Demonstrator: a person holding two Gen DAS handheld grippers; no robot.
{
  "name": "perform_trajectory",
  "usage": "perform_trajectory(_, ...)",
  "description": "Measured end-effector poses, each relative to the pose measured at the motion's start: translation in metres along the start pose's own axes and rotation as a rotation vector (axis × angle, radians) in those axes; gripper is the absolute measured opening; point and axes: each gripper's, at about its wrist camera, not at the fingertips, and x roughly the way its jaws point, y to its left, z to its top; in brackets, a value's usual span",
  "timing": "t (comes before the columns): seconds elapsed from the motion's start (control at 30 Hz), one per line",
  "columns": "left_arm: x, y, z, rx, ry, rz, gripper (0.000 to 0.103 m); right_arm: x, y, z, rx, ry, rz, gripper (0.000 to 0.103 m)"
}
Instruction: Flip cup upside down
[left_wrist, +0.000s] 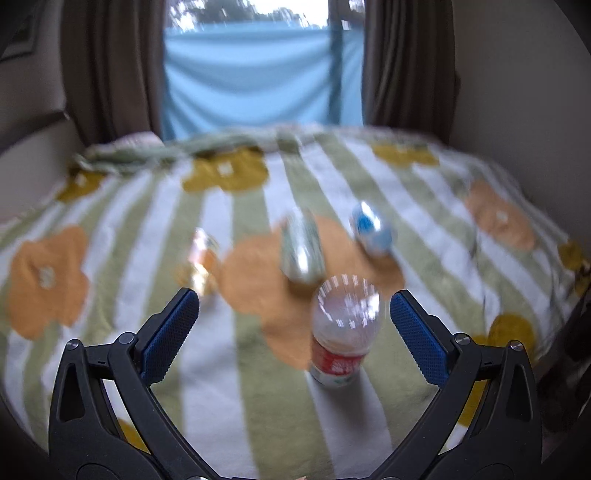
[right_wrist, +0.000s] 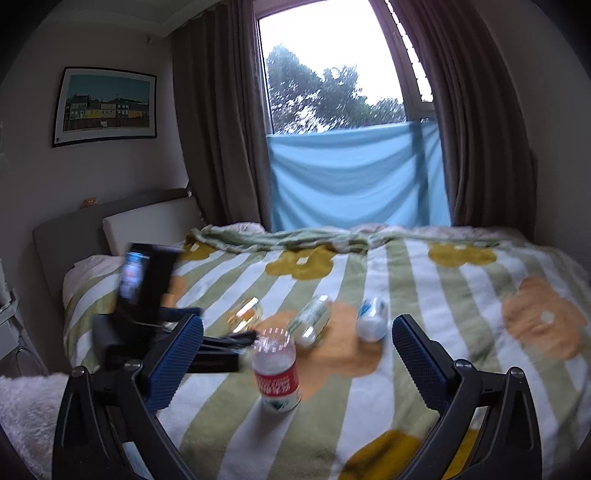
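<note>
A clear plastic cup (left_wrist: 345, 332) with a red label stands on the striped flower blanket (left_wrist: 122, 240), rounded end up. My left gripper (left_wrist: 294, 295) is open around it, and the cup sits nearer the right-hand blue pad (left_wrist: 417, 332) without touching it. The view is blurred by motion. In the right wrist view the same cup (right_wrist: 277, 369) stands just ahead of my right gripper (right_wrist: 298, 319), which is open and holds nothing. The left gripper's black body (right_wrist: 147, 295) shows blurred to the left of the cup.
Three more clear containers lie on their sides behind the cup: an orange-labelled one (right_wrist: 245, 314), a green-labelled one (right_wrist: 312, 319) and a blue-labelled one (right_wrist: 371, 319). The bed runs back to a curtained window (right_wrist: 332, 92) with a blue cloth (right_wrist: 354, 177). A headboard (right_wrist: 66, 225) stands at left.
</note>
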Motion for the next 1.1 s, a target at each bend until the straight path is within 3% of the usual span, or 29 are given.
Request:
perform_trajectory(0.13, -0.062, 0.009, 0.027, -0.009, -0.151, 0.055, 0.103, -0.013, 0.009, 0.028, -0.030, -0.048, -0.077, 0.103)
perform_trajectory(0.37, -0.126, 0.026, 0.035, -0.025, -0.263, 0.116, 0.103, -0.026, 0.019, 0.062, -0.027, -0.075, -0.242, 0.102)
perform_trajectory(0.6, -0.144, 0.034, 0.026, -0.047, -0.279, 0.112, 0.103, -0.024, 0.023, 0.056, -0.004, -0.064, -0.291, 0.102)
perform_trajectory(1.1, -0.145, 0.036, 0.026, -0.064, -0.283, 0.107, 0.103, -0.018, 0.028, 0.060, -0.024, -0.050, -0.332, 0.102)
